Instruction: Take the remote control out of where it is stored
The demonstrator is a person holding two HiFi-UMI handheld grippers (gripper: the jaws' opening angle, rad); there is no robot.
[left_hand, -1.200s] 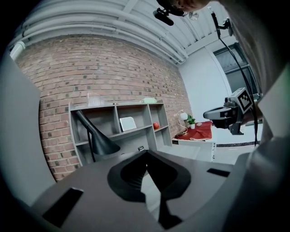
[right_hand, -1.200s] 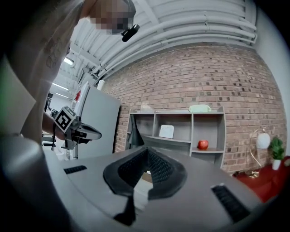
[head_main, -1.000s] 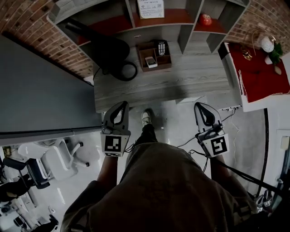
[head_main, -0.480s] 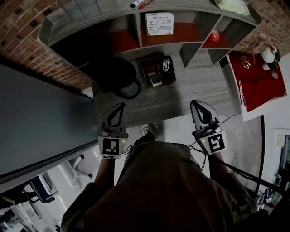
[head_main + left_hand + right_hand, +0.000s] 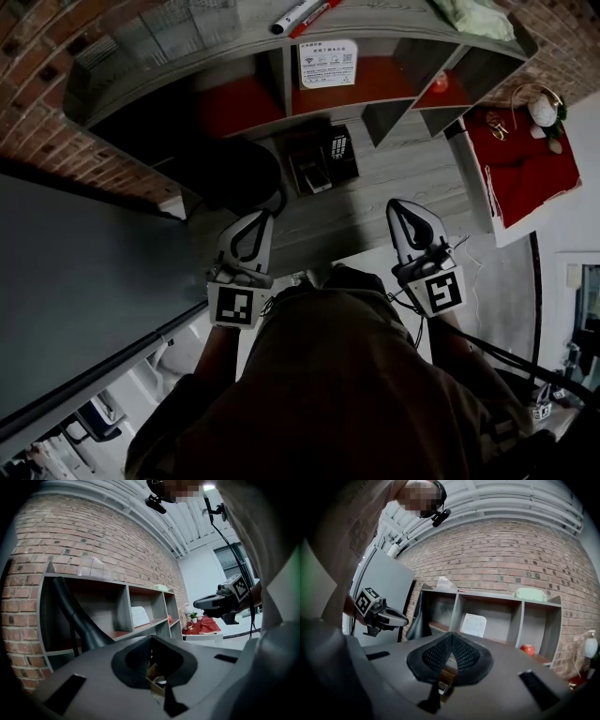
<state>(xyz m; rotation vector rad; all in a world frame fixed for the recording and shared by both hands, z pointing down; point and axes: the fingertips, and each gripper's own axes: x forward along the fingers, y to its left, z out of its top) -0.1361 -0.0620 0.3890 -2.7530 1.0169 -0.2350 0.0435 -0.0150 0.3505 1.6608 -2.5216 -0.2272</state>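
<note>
The black remote control (image 5: 339, 147) with pale keys stands in a small brown box (image 5: 298, 159) on the grey desk (image 5: 403, 178), below the shelf unit. A small white device (image 5: 317, 176) lies in the same box. My left gripper (image 5: 265, 217) hangs at the desk's front edge, near and left of the box, shut and empty. My right gripper (image 5: 397, 206) is level with it, near and right of the box, also shut with nothing held. Part of the box (image 5: 157, 679) shows beyond the left gripper's tips (image 5: 151, 638). The right gripper (image 5: 450, 634) points at the shelves.
An open shelf unit (image 5: 375, 94) stands at the desk's back, with a printed sheet (image 5: 327, 64) and a small red object (image 5: 438, 86) inside and markers (image 5: 302, 14) on top. A black bulky object (image 5: 234, 173) is left of the box. A red-covered side table (image 5: 516, 155) stands right.
The person has come closer to the desk. Both grippers, over the floor before, now reach the desk's front edge. Both stay shut.
</note>
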